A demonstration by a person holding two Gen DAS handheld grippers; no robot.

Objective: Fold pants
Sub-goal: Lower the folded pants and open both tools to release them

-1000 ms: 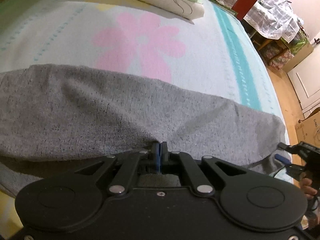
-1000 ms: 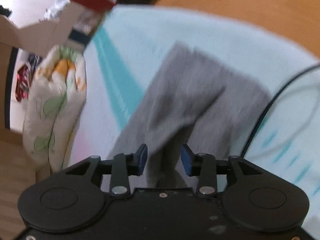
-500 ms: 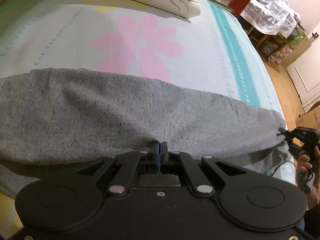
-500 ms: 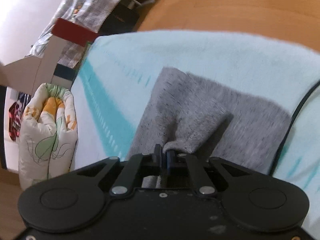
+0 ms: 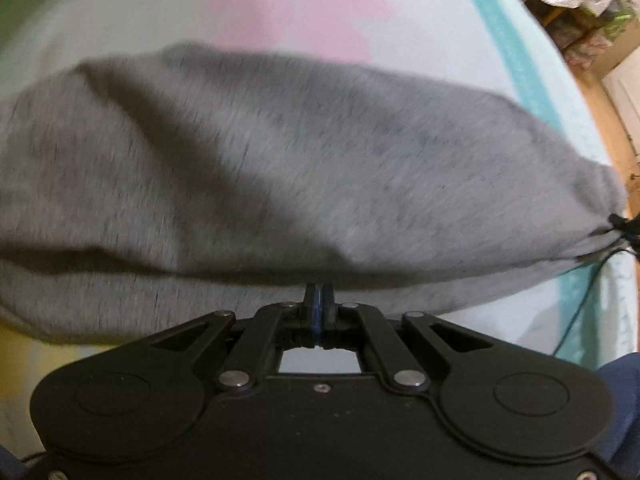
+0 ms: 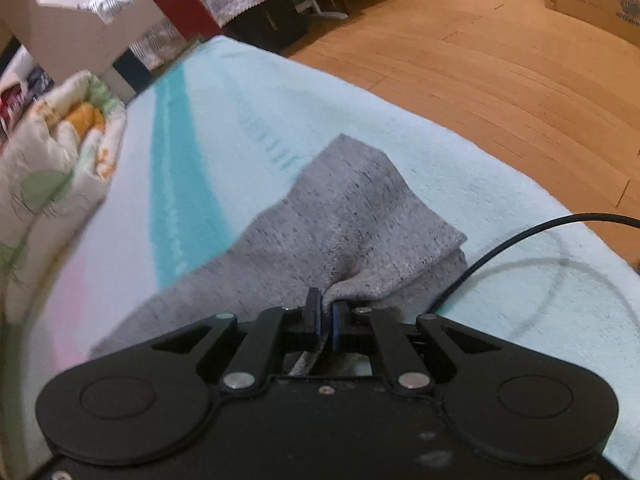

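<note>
The left gripper (image 5: 319,294) is clamped on the near edge of the grey sweatpants (image 5: 280,168), its pads pressed together at 6 o'clock with fabric bulging just above them. The right gripper (image 6: 325,312) pinches a fold of the same pants (image 6: 352,232) near the hem. The pants stretch across a pale blanket (image 6: 256,112) with a teal stripe. A black cable (image 6: 520,236) curves at 3 o'clock. A flowered pillow (image 6: 52,152) lies at 9 o'clock, wooden floor (image 6: 480,64) beyond.
</note>
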